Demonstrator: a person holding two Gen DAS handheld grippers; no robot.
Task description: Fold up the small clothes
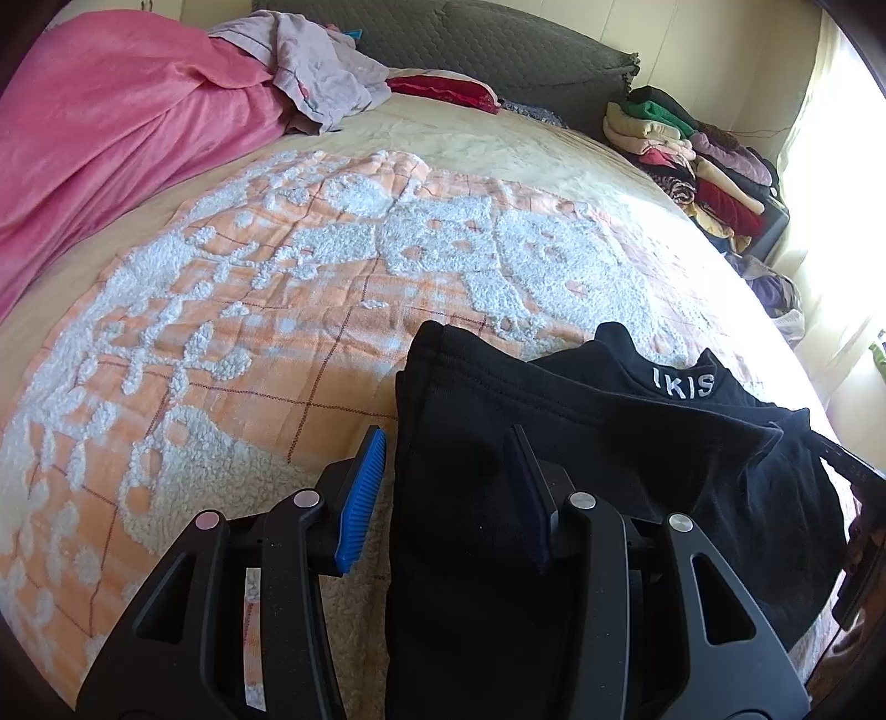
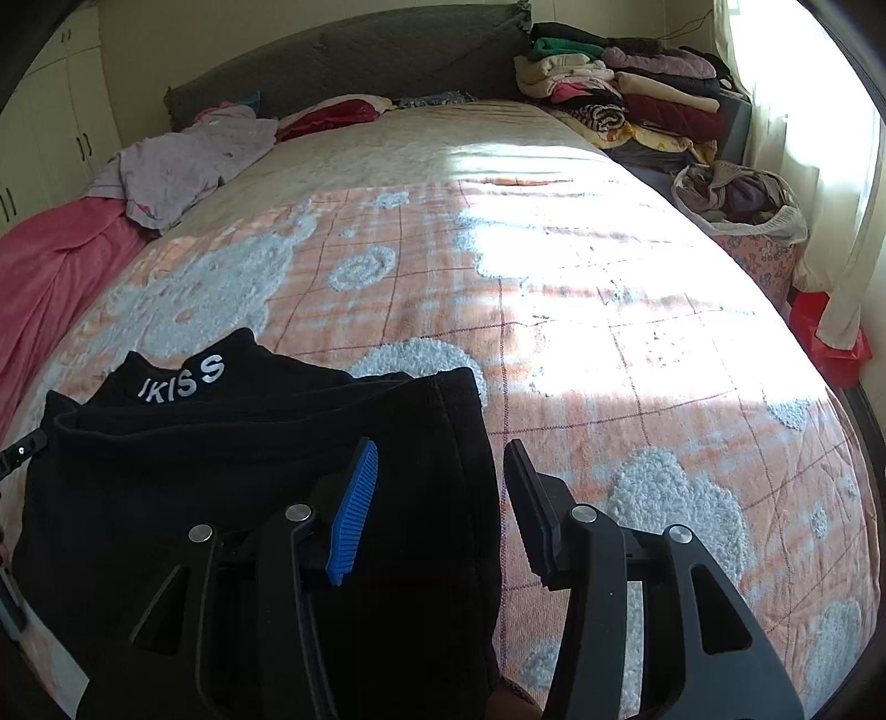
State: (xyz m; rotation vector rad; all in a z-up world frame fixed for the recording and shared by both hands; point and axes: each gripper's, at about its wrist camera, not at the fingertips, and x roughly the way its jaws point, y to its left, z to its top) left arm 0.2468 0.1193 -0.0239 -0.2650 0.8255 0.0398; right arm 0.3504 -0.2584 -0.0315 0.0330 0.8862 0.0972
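A black garment [image 1: 554,443] with white letters "IKISS" on its band lies folded on the orange and white fleece blanket [image 1: 249,332] near the bed's front edge. My left gripper [image 1: 448,437] straddles the garment's left edge. Its blue pad [image 1: 362,493] is just off the cloth, its dark pad is over the cloth, and the jaws stand apart without pressing. In the right wrist view the same garment [image 2: 221,471] fills the lower left. My right gripper [image 2: 440,448] straddles its right edge, open, with the dark pad [image 2: 529,509] clear of the cloth.
A pink blanket [image 1: 99,138] and a crumpled lilac garment [image 1: 321,72] lie at the far left. A red cushion [image 1: 437,88] rests by the dark headboard [image 1: 498,39]. Stacks of folded clothes [image 2: 626,94] and a bag of clothes [image 2: 736,199] stand by the curtain on the right.
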